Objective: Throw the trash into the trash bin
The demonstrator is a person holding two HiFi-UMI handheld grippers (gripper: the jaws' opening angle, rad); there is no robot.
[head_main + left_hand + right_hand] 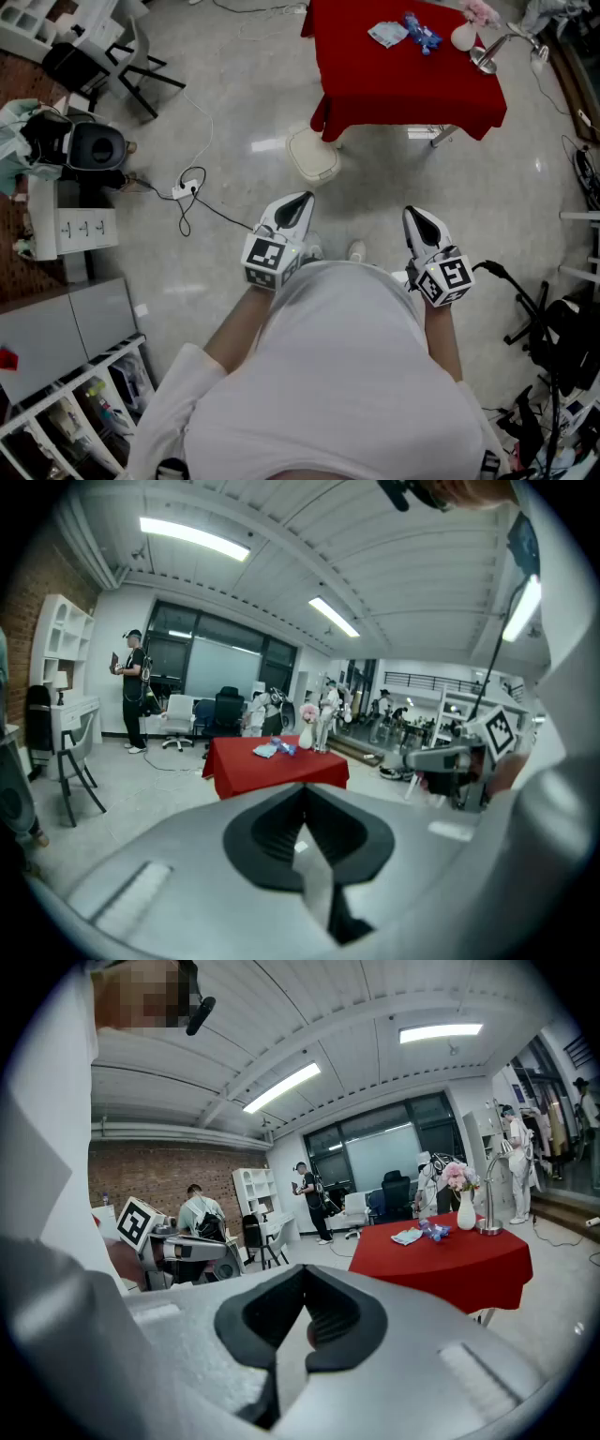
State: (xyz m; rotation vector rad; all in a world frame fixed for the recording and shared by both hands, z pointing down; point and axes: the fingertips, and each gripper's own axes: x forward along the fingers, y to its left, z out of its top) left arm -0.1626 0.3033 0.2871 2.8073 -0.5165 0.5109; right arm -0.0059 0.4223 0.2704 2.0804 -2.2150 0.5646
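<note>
Facing the red counter [403, 84] from well back, trash not yet picked up.

I read my left tool [301, 201] as held out over the floor, jaws pressed together with nothing between them. Just ahead of it the white trash bin [313, 156] stands on the floor beside the counter's near left corner. On the counter's far part lies the trash: a pale blue crumpled sheet [387, 35] and, just right of it, a blue wrapper [422, 34]. A white vase [463, 37] and a metal lamp [486, 58] stand further right. My right tool [413, 217] is closed tight and empty, well apart from the trash.
</note>
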